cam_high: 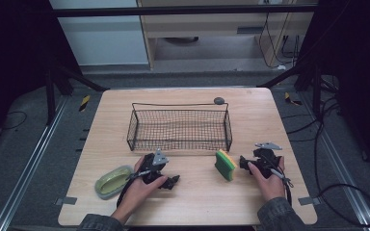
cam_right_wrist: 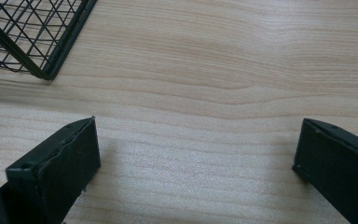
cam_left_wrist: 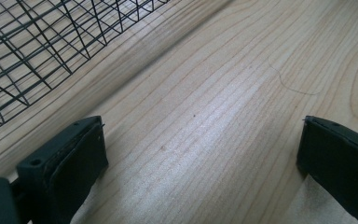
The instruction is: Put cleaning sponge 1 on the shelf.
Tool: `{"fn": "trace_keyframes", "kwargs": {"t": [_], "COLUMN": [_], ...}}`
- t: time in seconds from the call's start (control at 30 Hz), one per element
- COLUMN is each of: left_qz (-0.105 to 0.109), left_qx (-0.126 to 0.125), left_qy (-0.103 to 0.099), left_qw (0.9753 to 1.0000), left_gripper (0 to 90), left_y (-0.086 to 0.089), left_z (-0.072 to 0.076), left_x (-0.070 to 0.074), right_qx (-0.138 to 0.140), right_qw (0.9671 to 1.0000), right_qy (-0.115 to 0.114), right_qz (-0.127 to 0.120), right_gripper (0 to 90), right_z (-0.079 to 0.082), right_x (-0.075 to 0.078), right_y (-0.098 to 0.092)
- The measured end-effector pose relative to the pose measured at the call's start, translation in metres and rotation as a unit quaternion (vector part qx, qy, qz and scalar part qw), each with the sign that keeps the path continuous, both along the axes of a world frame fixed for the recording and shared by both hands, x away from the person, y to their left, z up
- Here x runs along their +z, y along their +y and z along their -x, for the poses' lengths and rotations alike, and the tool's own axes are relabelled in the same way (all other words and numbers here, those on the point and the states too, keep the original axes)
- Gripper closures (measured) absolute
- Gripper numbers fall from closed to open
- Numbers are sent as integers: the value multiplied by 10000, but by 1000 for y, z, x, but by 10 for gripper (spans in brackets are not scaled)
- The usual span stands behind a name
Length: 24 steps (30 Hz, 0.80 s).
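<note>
Both tools rest on the bench (cam_high: 197, 202), jaws spread wide and gripping nothing. The left tool (cam_high: 173, 182) sits lower centre, the right tool (cam_high: 243, 162) just beside the upright sponge (cam_high: 225, 164), below the wire basket (cam_high: 180, 126).

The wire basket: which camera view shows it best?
The high view: the whole wire basket stands on the table, all four walls visible. The left gripper view shows a mesh side, the right gripper view one corner.

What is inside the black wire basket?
The black wire basket looks empty: through its mesh you see just the wooden table. The sponge and the green dish lie outside it, nearer the person.
</note>
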<state>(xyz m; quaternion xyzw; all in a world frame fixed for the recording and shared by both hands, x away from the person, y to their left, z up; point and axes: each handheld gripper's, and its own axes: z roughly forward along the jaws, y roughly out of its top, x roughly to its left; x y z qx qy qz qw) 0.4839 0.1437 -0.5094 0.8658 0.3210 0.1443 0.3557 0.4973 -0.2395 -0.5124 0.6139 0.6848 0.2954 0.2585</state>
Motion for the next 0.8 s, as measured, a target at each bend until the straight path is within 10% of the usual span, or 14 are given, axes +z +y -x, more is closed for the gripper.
{"fn": "trace_keyframes", "kwargs": {"t": [0.37, 0.5, 0.8], "left_qz": [69, -200, -642], "left_qx": [-35, -173, -241], "left_qy": [-365, -595, -234], "left_qw": [9993, 9979, 9974], "left_gripper": [41, 41, 59], "left_y": [3, 6, 39], "left_z": [9, 15, 8], "left_x": [10, 41, 89], "right_qx": [181, 330, 467], "right_qw": [9998, 9994, 9989], "right_qy": [-14, -16, -17], "right_qz": [-1, 36, 42], "right_gripper": [5, 5, 5], "right_z": [1, 3, 5], "right_x": [0, 0, 0], "right_y": [-3, -5, -7]}}
